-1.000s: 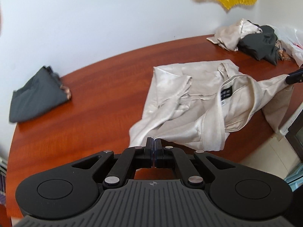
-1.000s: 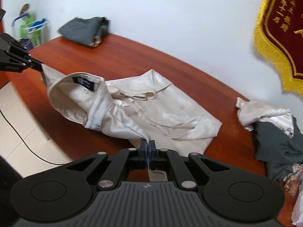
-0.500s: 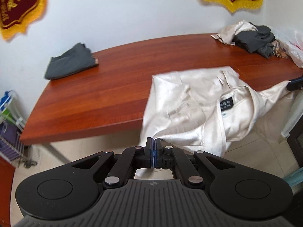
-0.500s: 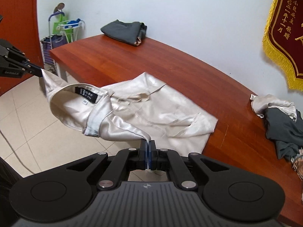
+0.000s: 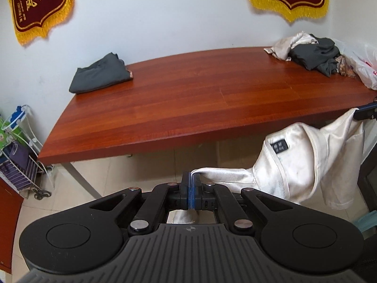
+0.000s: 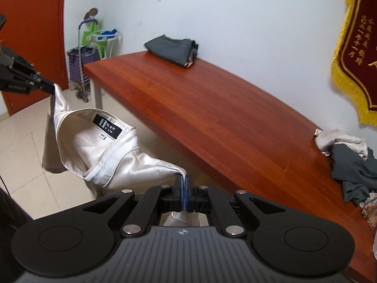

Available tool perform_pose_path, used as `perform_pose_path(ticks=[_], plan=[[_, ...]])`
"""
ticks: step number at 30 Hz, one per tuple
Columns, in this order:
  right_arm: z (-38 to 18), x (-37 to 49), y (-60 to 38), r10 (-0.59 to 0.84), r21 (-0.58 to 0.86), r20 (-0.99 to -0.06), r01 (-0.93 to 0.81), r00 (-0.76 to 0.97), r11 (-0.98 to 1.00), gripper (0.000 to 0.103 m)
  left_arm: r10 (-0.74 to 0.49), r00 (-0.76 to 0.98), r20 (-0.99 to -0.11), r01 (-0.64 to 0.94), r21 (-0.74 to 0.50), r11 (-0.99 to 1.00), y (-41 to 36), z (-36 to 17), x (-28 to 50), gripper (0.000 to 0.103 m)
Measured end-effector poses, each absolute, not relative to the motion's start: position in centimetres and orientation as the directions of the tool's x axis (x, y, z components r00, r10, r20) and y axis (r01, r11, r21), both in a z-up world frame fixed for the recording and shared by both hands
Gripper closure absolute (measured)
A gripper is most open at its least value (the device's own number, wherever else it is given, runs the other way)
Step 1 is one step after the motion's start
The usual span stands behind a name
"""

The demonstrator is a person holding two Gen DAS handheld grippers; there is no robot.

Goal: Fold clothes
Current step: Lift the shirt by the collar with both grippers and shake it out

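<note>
Doorway (image 6: 30,47) only rightward; plastic bag (image 5: 364,70) leftward

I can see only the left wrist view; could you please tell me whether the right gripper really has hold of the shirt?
Observer: Yes, the right gripper's jaws are shut on a pinch of the cream shirt.
Operator: Thank you. Where does the left gripper hold it?
Observer: The left gripper pinches the far end beyond the collar, with fabric draping below it.
Operator: Is anything under the black label?
Observer: A small white size tag sits just below it.
</note>
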State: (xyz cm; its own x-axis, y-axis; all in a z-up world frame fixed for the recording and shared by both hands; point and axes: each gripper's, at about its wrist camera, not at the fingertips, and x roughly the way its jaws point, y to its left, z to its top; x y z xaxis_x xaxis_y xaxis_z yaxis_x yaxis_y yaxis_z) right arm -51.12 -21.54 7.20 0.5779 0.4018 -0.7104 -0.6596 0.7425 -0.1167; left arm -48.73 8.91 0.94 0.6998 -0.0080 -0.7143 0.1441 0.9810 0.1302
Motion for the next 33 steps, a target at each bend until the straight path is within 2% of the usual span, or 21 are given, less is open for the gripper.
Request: perform_pose_path(ticks=[8, 18, 27, 33], plan=[[5.2, -52.1, -22.0, 0.374, -0.098, -0.748, -0.649, 0.548, 0.755, 0.102, 0.007, 0.673, -0.740, 0.127, 0.124, 0.984, 9.6, -0.8, -49.5, 0.102], [6.1, -50.2, -23.8, 0.335, -0.138, -0.724, -0.603, 0.603, 0.786, 0.102, 0.012, 0.700, -0.714, 0.114, 0.129, 0.985, 9.7, -0.3, -47.2, 0.102], [7.6, -42.3, -24.0, 0.302, -0.193, -0.668, -0.549, 0.681, 0.813, 0.102, 0.009, 0.755, -0.655, 0.081, 0.107, 0.991, 9.8, 1.0, -40.0, 0.102], [8.2, -33.7, -23.0, 0.271, -0.222, -0.633, -0.505, 0.725, 0.834, 0.102, -0.004, 0.777, -0.629, 0.083, 0.096, 0.992, 11.1, 1.3, -32.8, 0.102]])
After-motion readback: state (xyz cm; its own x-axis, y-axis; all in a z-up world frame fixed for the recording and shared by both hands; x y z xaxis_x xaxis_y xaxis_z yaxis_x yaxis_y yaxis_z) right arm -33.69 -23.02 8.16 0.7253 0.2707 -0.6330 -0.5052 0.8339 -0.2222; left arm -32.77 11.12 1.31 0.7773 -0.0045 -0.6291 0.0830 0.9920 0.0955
